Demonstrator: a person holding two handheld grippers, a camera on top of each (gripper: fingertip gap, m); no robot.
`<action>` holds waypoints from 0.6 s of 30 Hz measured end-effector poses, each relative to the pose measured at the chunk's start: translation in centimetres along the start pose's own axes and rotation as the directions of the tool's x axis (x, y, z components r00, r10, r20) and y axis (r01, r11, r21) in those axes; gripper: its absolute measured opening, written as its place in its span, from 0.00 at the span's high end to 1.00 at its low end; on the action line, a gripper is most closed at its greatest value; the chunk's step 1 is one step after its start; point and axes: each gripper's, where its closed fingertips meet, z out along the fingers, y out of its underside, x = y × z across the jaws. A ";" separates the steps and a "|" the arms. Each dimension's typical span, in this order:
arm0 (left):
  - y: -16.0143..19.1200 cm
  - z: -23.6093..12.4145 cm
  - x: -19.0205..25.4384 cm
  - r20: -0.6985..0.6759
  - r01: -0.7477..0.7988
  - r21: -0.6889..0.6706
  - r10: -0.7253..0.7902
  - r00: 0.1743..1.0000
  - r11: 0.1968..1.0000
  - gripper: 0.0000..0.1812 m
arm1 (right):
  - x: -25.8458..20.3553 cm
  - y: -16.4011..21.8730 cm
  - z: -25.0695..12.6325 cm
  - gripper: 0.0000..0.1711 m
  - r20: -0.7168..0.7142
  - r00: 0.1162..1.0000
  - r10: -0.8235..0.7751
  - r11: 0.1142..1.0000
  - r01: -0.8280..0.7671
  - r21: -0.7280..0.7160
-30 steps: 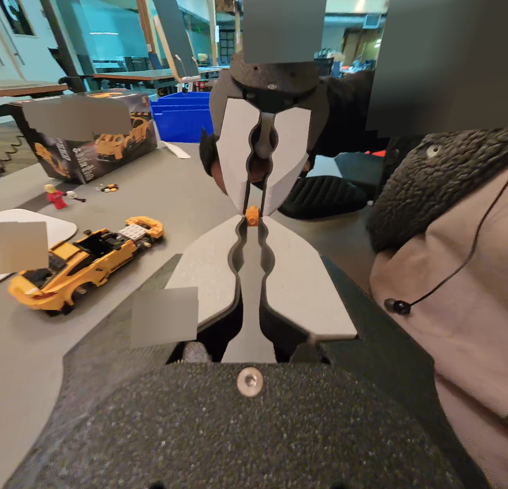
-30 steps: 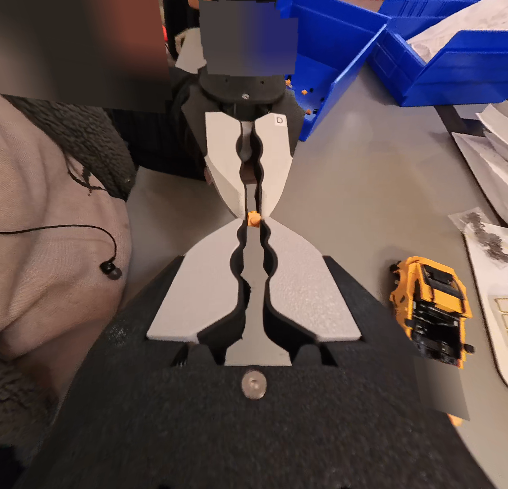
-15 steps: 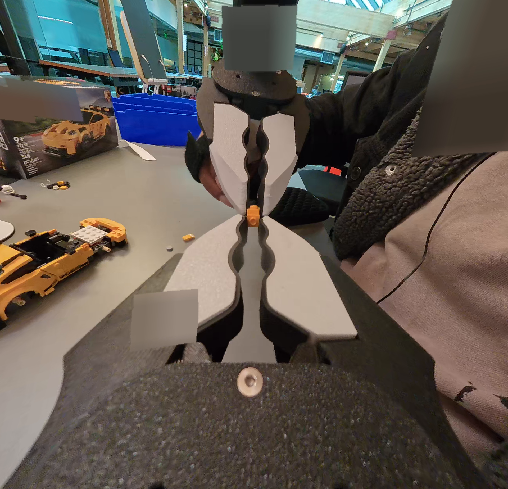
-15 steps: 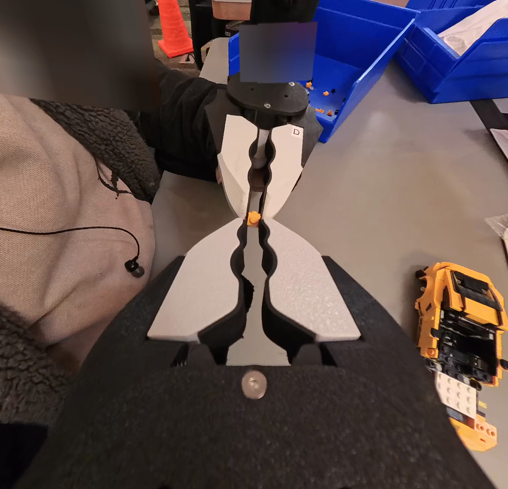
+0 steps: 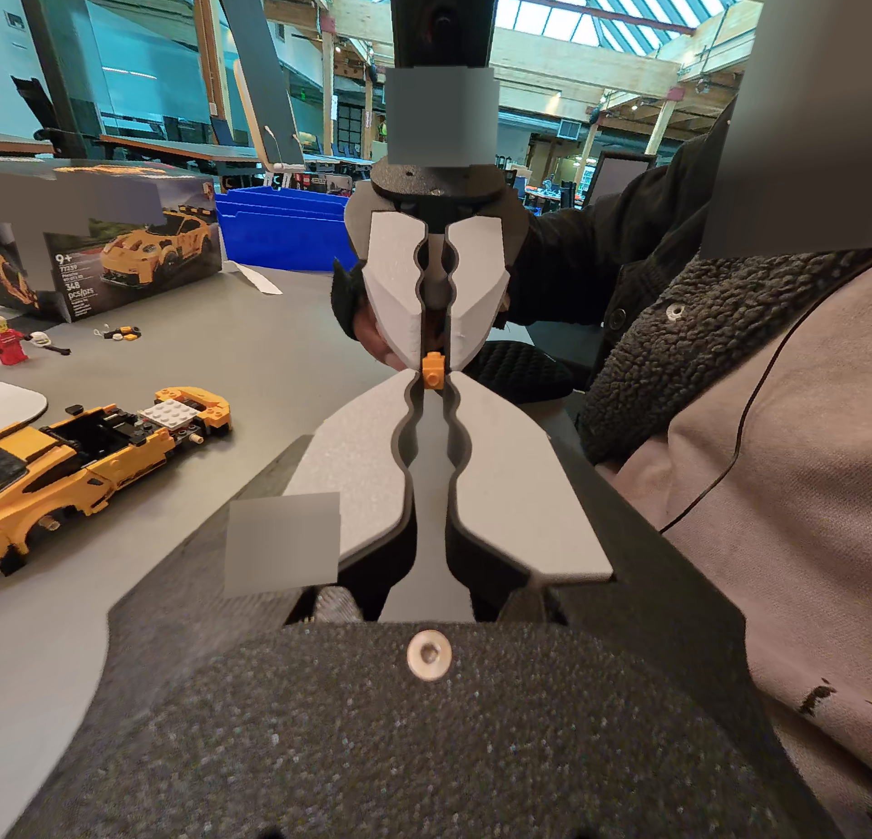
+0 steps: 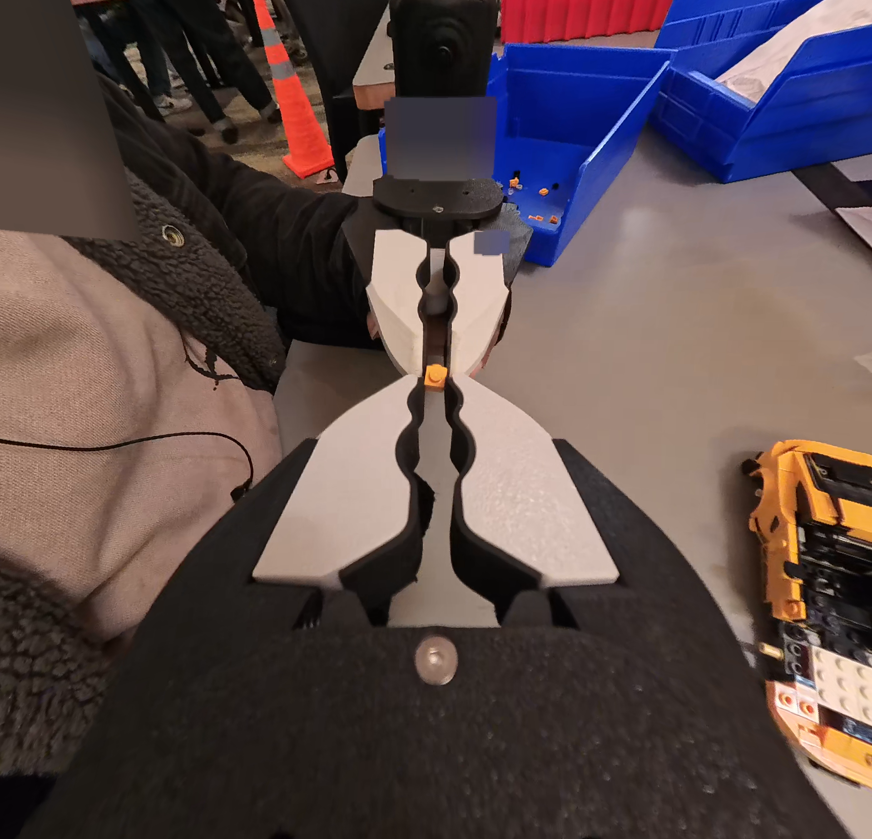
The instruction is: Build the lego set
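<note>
A small orange brick [image 5: 433, 370] is pinched in the air where the tips of both grippers meet. My left gripper [image 5: 431, 383] is shut on it from the near side. My right gripper [image 5: 433, 359] faces it tip to tip and is shut on the same brick. The right wrist view shows the brick [image 6: 435, 376] between my right gripper [image 6: 434, 388] and the left gripper [image 6: 436, 367]. The partly built yellow car [image 5: 94, 453] lies on the grey table [image 5: 264, 344] to the left. It also shows in the right wrist view [image 6: 821, 557] at the right edge.
The set's box [image 5: 118, 245] and blue bins [image 5: 283, 231] stand at the back. One bin [image 6: 566, 146] holds loose orange parts. A red minifigure [image 5: 12, 344] and small loose parts [image 5: 120, 333] lie on the table. A person in a beige top sits close beside the grippers. My two grippers' fingertips are within a few centimetres of each other.
Both grippers stay shut tip to tip on the orange brick. They have lifted and tilted together, so the car and the table have shifted in both views.
</note>
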 end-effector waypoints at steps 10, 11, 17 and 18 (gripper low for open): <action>2.0 0.8 -0.1 0.023 -0.043 -0.129 0.046 0.999 0.991 0.96 | 0.0 2.1 0.0 0.96 0.023 0.997 -0.074 0.975 0.077 -0.206; 2.2 0.8 -0.1 0.025 -0.047 -0.143 0.051 0.998 0.989 0.96 | 0.0 2.3 0.0 0.95 0.027 0.996 -0.082 0.970 0.085 -0.228; 2.9 1.0 -0.2 0.032 -0.058 -0.192 0.066 0.997 0.980 0.96 | 0.0 3.0 0.1 0.96 0.041 0.993 -0.112 0.950 0.119 -0.288; 3.0 1.0 -0.2 0.033 -0.059 -0.196 0.067 0.997 0.979 0.96 | 0.0 3.1 0.1 0.96 0.042 0.992 -0.116 0.948 0.124 -0.292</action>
